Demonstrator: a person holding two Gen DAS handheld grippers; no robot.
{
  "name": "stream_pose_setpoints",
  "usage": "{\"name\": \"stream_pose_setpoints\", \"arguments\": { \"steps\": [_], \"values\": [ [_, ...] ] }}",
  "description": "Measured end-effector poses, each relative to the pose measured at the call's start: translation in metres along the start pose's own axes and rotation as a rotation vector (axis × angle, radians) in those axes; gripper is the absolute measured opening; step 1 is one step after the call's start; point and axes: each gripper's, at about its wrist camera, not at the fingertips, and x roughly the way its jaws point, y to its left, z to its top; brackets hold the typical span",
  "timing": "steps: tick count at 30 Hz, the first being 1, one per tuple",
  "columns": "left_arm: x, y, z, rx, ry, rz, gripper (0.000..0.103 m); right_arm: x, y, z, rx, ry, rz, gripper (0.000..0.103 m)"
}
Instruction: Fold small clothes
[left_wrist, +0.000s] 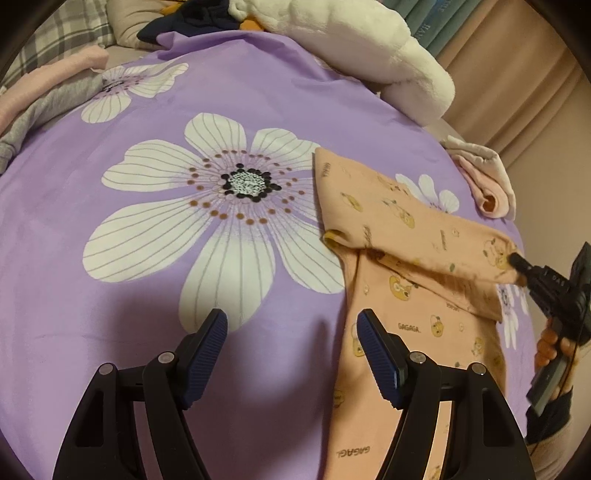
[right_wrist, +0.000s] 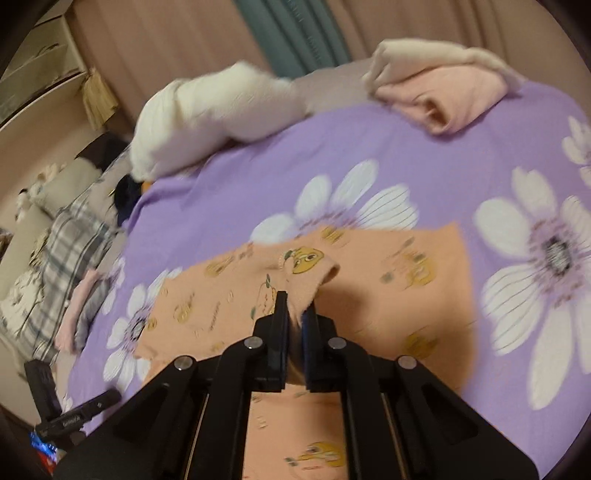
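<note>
My right gripper (right_wrist: 295, 306) pinches a cuff of the peach garment (right_wrist: 424, 295) and holds it off the purple sheet (right_wrist: 369, 147); my left gripper (left_wrist: 291, 325) hangs open over bare sheet beside it

The right fingers (right_wrist: 280, 317) are clamped tight with a strip of peach cloth between them, and that part of the garment stretches up to them while the rest lies flat on the flower-print sheet. The left fingers (left_wrist: 210, 339) stand well apart with nothing between them, the right-hand one over the garment's edge. Seen from the left wrist, a hand (left_wrist: 554, 343) holds the right gripper at the sheet's edge. A folded pink cloth (right_wrist: 443, 96) and a white plush bundle (right_wrist: 207, 110) sit on the far side
</note>
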Motion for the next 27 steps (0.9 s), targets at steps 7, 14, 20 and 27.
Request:
{"name": "stream_pose_setpoints", "arguments": {
  "steps": [7, 14, 20, 27],
  "values": [
    [0.012, -0.026, 0.012, 0.046, 0.011, -0.012, 0.072, 0.034, -0.028, -0.015, 0.006, 0.154, -0.109, 0.016],
    [0.033, -0.075, 0.038, 0.157, -0.005, -0.045, 0.072, 0.015, -0.045, -0.013, 0.057, 0.037, -0.106, 0.027],
    [0.063, -0.099, 0.044, 0.211, -0.006, -0.045, 0.072, 0.009, -0.039, -0.023, -0.017, 0.048, -0.011, 0.016],
    [0.086, -0.086, 0.042, 0.184, 0.047, -0.026, 0.069, 0.043, -0.062, -0.039, 0.023, 0.150, -0.084, 0.011]
  ]
}}
